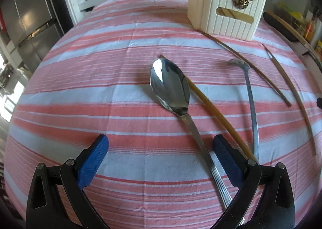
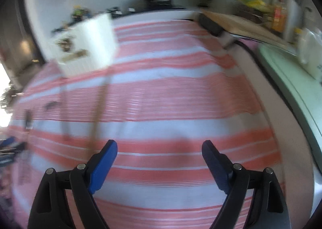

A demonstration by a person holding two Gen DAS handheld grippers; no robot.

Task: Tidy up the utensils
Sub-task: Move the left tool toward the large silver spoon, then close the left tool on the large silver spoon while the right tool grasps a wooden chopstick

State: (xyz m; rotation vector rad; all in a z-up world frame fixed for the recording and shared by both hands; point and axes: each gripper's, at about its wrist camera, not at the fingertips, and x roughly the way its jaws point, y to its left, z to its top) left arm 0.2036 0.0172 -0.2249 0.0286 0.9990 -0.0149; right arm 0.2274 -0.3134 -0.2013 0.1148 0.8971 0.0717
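- Left gripper (image 1: 161, 154): jaws wide apart, holding nothing
- Large spoon (image 1: 171, 86): lies flat on the striped cloth (image 1: 80, 92), bowl ahead of the gripper, handle passing just inside the right-hand pad
- Handling, judged: rigid polished steel, light, likely slippery; take hold across the ribbed handle
- Right gripper (image 2: 159, 158): jaws wide apart, empty
- Holder (image 1: 225, 13): far ahead, upright

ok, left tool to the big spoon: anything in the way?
Nothing visible. The big spoon lies on the cloth with its handle already between the open left tool fingers. One chopstick lies under the bowl, running close alongside the handle.
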